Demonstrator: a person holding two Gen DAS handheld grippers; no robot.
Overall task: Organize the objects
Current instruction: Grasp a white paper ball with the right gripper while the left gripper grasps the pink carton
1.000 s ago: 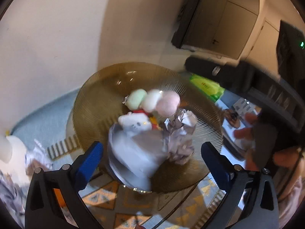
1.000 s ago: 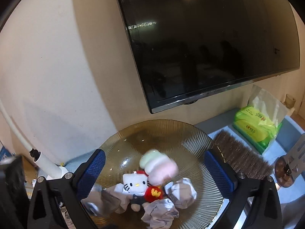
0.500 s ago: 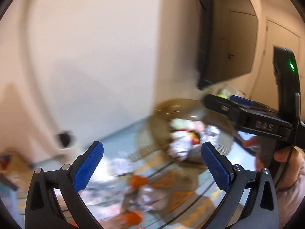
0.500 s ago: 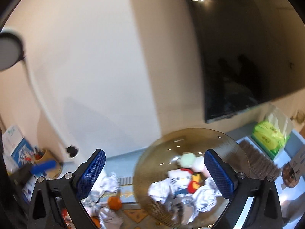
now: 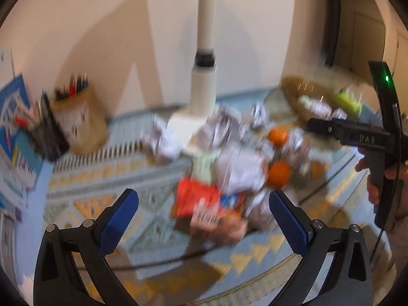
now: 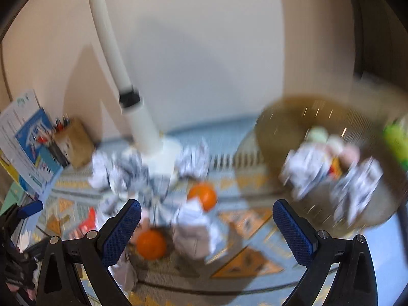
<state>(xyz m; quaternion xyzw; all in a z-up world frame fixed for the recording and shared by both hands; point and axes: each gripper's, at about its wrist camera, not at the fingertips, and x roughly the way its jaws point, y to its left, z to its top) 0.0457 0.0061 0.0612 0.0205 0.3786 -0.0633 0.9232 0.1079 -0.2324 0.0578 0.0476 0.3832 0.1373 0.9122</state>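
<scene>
A: What has changed over the last second?

B: Both cameras have swung away from the amber glass bowl [image 6: 275, 127] and now face the heap on the patterned mat [image 5: 102, 178]; a second ago the bowl filled both views, now it sits off to the right, with crumpled paper and small plush toys [image 6: 329, 140] lying in it.

A: And the claws?

B: The left gripper [image 5: 204, 219] is spread wide and holds nothing; the right gripper [image 6: 206, 229] is likewise released and empty; both frames are blurred, so both are moving.

A: What does that mean for the job?

B: I judge a drop into the bowl is done and the next pick is being lined up; plenty remains on the mat: paper balls [image 6: 193, 232] around the white lamp base [image 5: 186, 122], two oranges [image 6: 151, 244], and a red snack packet [image 5: 199, 199] just ahead of the left fingers.

A: Which goes next?

B: I cannot tell; the packet lies nearest the left claw, an orange and a paper ball nearest the right.
</scene>
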